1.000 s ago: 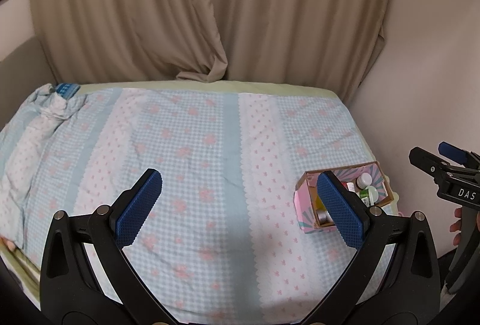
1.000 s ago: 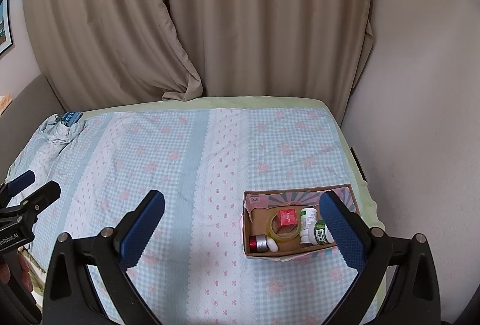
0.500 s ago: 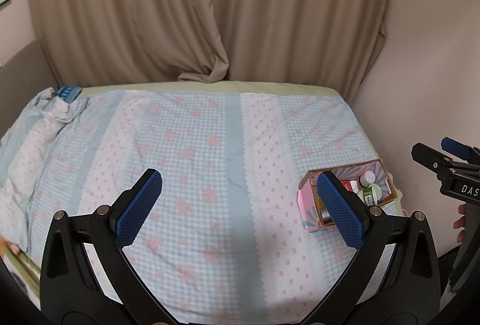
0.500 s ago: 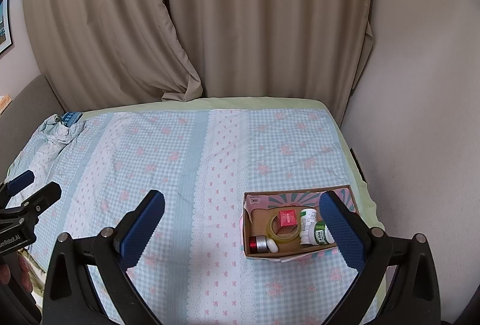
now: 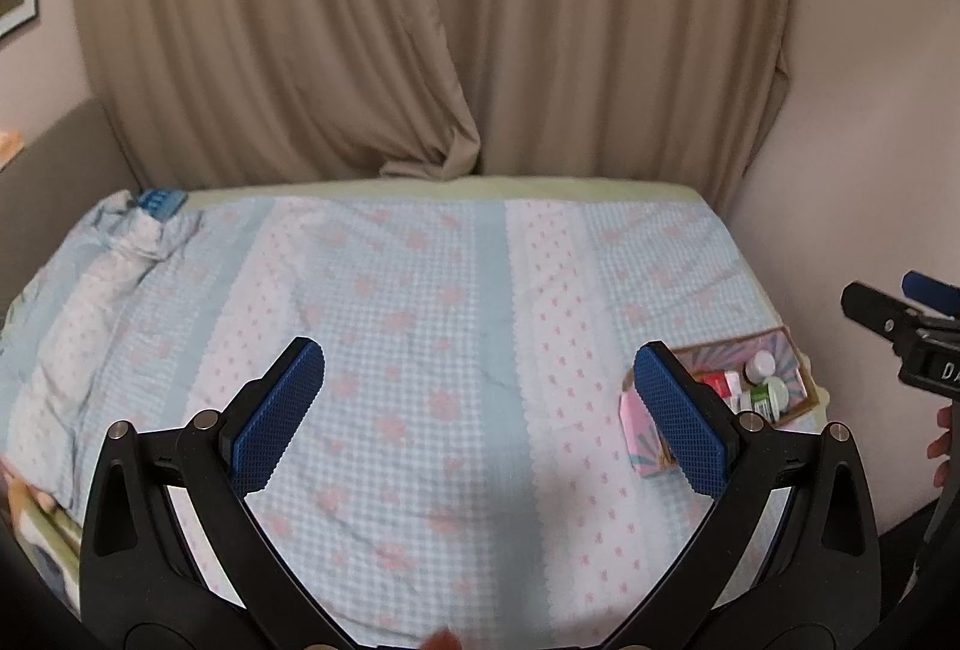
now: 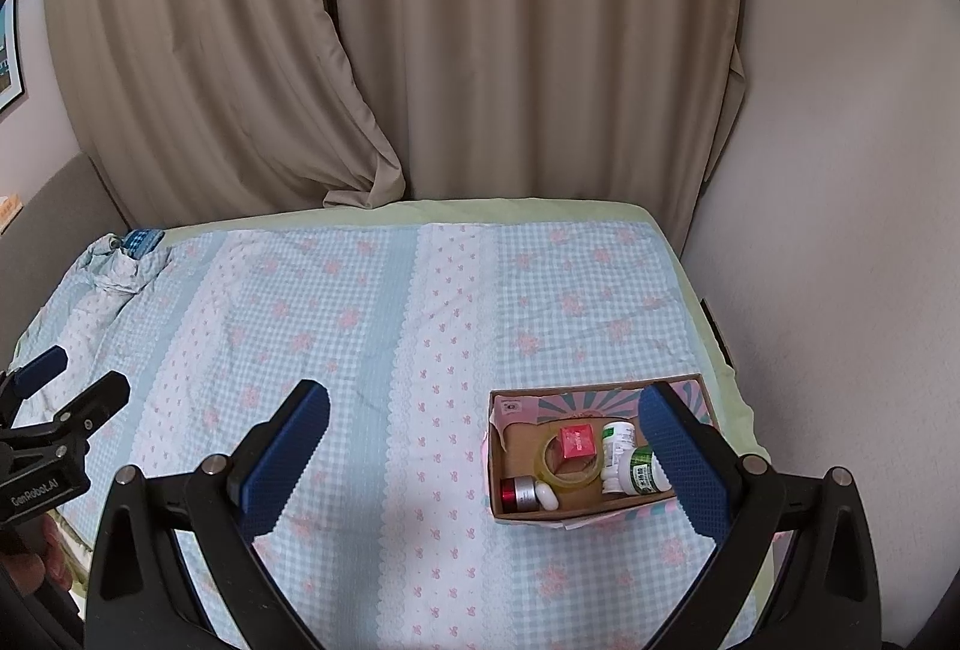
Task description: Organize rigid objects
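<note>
Box (image 6: pixel 600 506) of cardboard sits near the bed's (image 6: pixel 372 326) right edge; only the right wrist view shows its tape roll (image 6: pixel 570 467), red cube (image 6: pixel 577 440) and bottles (image 6: pixel 645 470). Both tongs, left (image 5: pixel 480 410) and right (image 6: pixel 483 461), hang spread and empty.

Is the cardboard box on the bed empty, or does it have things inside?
Not empty. The open-topped cardboard box holds a tape roll, a small red box, two white bottles and a small red and silver container.

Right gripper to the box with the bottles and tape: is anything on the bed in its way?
Nothing visible. The right gripper hangs open above the bed, empty, and only bare bedspread lies between it and the box. The box top is open, so the tape and bottles are uncovered.
</note>
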A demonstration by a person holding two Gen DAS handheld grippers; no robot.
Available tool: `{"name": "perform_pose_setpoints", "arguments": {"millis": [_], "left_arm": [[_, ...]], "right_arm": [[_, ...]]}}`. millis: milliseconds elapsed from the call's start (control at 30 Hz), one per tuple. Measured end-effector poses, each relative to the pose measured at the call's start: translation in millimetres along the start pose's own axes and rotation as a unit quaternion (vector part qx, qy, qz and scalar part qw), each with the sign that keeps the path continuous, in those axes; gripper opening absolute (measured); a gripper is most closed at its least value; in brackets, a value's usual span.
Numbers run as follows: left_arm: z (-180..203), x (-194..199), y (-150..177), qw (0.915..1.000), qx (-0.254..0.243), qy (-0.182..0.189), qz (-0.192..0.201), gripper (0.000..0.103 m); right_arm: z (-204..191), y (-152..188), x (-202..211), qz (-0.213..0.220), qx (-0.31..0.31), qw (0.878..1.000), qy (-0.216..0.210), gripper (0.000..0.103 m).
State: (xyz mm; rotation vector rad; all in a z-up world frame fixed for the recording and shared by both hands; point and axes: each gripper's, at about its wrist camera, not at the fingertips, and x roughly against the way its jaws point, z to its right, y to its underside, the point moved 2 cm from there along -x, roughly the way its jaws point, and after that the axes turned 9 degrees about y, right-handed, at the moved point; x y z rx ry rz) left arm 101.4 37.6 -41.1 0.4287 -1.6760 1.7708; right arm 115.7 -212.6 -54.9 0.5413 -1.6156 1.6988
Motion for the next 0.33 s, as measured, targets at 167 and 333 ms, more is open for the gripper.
{"name": "perform_pose_setpoints", "arguments": {"millis": [167,333], "left_arm": [[-2.3,1.2,-4.2,0.9999,0.0,-0.011,0.011,0.103],[-12.3,-3.9,-6.0,0.9997,0.015,0.014,0.011,0.103]], "right_arm": [[-3.8,-3.4,-2.8,0.0,0.001,1.0,0.003,0.103],[-9.4,-5.2,-7.1,-0.007,0.001,1.0,0.007,0.103]]}}
